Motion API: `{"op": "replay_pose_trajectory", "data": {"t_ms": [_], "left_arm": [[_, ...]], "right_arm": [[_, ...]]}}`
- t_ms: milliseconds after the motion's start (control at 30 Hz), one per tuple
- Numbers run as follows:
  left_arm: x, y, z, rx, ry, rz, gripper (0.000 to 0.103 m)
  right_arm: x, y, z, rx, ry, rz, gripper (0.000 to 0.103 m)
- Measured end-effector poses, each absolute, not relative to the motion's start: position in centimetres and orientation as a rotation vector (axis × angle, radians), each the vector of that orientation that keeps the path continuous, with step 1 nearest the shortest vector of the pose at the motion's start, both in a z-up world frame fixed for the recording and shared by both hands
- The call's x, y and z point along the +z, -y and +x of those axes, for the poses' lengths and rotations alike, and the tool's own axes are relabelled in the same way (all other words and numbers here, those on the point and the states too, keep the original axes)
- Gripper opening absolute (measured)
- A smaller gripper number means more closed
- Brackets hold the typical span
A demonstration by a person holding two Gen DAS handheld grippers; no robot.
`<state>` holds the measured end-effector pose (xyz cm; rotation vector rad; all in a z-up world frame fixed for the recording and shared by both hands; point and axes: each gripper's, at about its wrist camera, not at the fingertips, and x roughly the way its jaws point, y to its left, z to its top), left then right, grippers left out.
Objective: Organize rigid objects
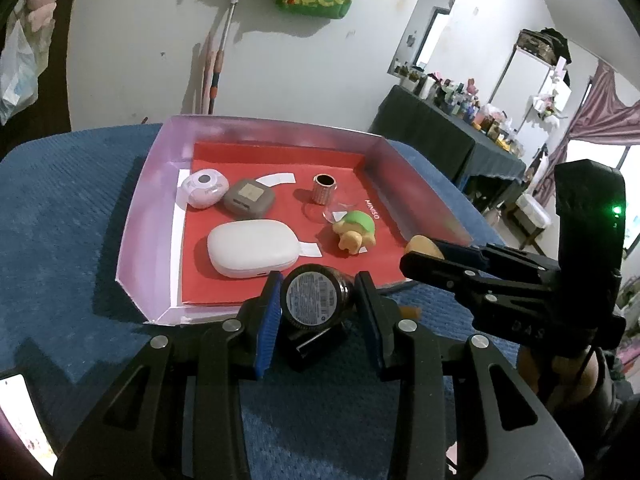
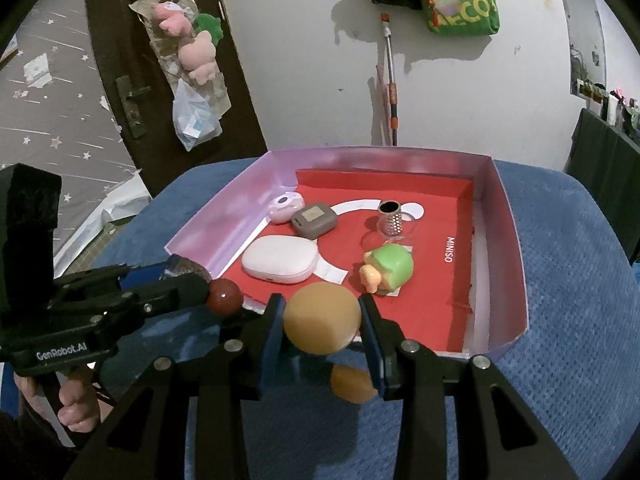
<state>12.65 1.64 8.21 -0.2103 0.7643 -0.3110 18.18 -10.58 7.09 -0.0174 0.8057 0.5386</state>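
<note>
A pink-walled tray (image 1: 148, 200) with a red floor sits on a blue cushion; it also shows in the right wrist view (image 2: 508, 240). In it lie a white case (image 1: 252, 254), a grey case (image 1: 249, 198), a pink round case (image 1: 204, 189), a studded metal tube (image 1: 324, 189) and a green-shelled turtle toy (image 1: 355, 232). My left gripper (image 1: 318, 294) is shut on a dark round bottle (image 1: 310, 296) at the tray's near edge. My right gripper (image 2: 322, 320) is shut on a tan round object (image 2: 322, 318) at the near edge, with an orange piece (image 2: 352, 384) below it.
The blue cushion (image 1: 72, 216) surrounds the tray. A white wall with a leaning pole (image 2: 390, 76) stands behind. A dark door (image 2: 132, 72) is at left. A cluttered dark table (image 1: 460, 128) is at right. A phone (image 1: 20, 412) lies at the left near corner.
</note>
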Motion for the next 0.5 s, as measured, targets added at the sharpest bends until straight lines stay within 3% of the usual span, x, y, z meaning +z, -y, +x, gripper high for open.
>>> {"op": "replay_pose_trajectory", "data": {"t_ms": [500], "left_arm": [[6.3, -1.8, 14.8, -0.326, -0.835, -0.224, 0.034]], "right_arm": [[5.2, 10.6, 21.0, 0.512, -0.878, -0.027, 0.039]]}}
